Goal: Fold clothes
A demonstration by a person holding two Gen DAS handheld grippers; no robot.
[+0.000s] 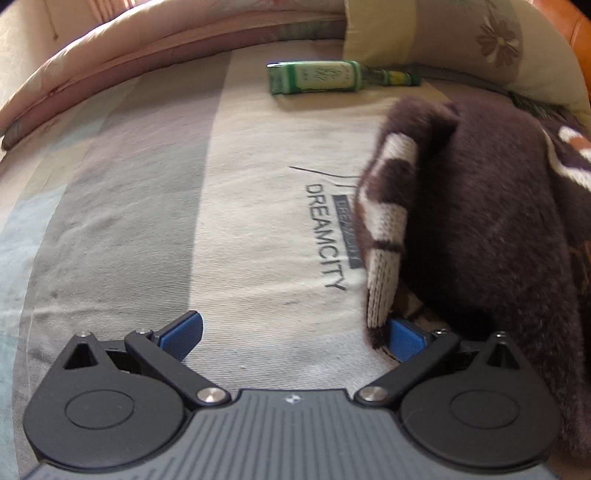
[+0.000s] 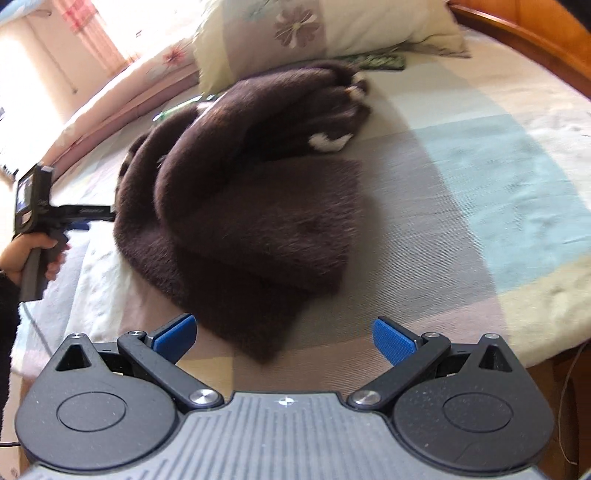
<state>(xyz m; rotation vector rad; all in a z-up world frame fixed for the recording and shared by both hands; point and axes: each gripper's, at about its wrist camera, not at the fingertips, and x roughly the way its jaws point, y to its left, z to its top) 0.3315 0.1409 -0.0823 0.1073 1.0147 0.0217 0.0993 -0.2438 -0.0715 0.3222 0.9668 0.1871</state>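
Note:
A dark brown fuzzy garment [image 2: 243, 206] with cream and brown patterned lining lies in a loosely folded heap on the bed. In the left wrist view it [image 1: 480, 229] fills the right side, its turned-up patterned edge [image 1: 388, 236] draped against my right finger. My left gripper [image 1: 291, 336] is open, low over the sheet, at the garment's left edge. My right gripper [image 2: 284, 338] is open just in front of the heap's near corner, not holding anything. The left gripper's handle [image 2: 37, 214] and the hand holding it show at the far left.
The bed sheet [image 1: 240, 229] is striped with "DREAMCITY" printed on it. A green bottle and box [image 1: 325, 77] lie at the far side. A floral pillow [image 2: 321, 26] and a pink quilt [image 1: 110, 62] border the bed. A wooden bed frame [image 2: 535, 40] is at the right.

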